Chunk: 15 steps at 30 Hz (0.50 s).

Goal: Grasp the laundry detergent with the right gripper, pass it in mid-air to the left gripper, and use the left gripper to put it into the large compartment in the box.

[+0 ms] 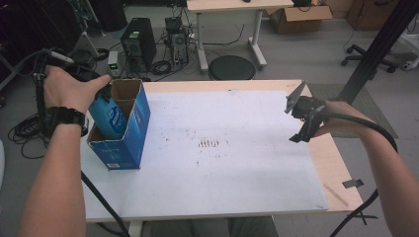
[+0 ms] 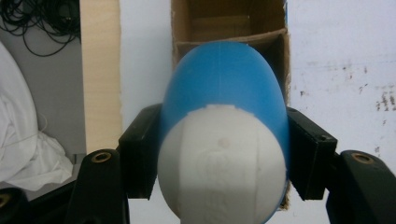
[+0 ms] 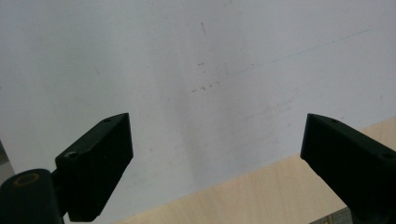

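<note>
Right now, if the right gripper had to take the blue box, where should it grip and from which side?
Grip the blue box at its open top rim, jaws straddling the right-hand wall, coming from above. The box stands upright near the table's left edge, and that wall is thin and bare. The left gripper holds the blue bottle in the box's near compartment, so stay at the far end.

The left claw (image 2: 224, 154) is clamped tight, wrist wearing a black watch (image 1: 64, 117); the right claw (image 3: 215, 158) hovers with jaws spread wide.
</note>
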Available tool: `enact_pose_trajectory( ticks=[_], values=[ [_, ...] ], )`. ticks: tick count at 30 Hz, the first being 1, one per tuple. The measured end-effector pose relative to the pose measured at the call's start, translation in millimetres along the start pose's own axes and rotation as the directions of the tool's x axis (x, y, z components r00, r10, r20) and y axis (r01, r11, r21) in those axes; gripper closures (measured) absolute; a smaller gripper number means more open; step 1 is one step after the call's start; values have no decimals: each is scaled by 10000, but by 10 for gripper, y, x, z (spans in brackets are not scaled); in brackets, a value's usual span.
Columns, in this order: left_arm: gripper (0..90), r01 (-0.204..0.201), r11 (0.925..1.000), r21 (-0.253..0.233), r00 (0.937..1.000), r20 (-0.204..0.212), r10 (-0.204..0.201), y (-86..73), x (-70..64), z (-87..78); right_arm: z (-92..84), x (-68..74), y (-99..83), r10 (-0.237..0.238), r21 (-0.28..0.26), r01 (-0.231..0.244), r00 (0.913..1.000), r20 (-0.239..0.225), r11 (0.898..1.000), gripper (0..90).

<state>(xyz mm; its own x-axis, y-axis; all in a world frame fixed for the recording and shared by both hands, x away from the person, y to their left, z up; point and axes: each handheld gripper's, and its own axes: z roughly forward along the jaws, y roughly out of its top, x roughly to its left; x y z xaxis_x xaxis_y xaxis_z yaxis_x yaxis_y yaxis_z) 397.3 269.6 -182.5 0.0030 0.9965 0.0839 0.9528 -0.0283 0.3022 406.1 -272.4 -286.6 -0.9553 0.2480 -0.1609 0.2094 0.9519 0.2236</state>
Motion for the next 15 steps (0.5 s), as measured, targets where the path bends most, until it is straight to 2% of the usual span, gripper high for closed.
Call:
enact_pose_trajectory(
  ticks=[2, 5, 6, 15],
  values=[
    [383, -76, 9999, 128, 10000, -64, 76, -15, -19, 106, 0, 0, -8, 79, -70, -79, 9999, 63, 9999, 87],
    [382, -131, 9997, 227, 9998, -117, 134, -24, -32, 183, -3, 5, -18, 84, -64, -84, 10000, 47, 9999, 89],
    [383, -142, 9994, 312, 9998, -123, 146, -34, -41, 259, 0, 14, -28, 95, -31, -94, 9999, 35, 10000, 90],
    [382, -159, 9977, 663, 9998, 109, 152, -78, -83, 537, 14, 23, -57, 78, 43, -78, 10000, -20, 10000, 92]
  ],
)
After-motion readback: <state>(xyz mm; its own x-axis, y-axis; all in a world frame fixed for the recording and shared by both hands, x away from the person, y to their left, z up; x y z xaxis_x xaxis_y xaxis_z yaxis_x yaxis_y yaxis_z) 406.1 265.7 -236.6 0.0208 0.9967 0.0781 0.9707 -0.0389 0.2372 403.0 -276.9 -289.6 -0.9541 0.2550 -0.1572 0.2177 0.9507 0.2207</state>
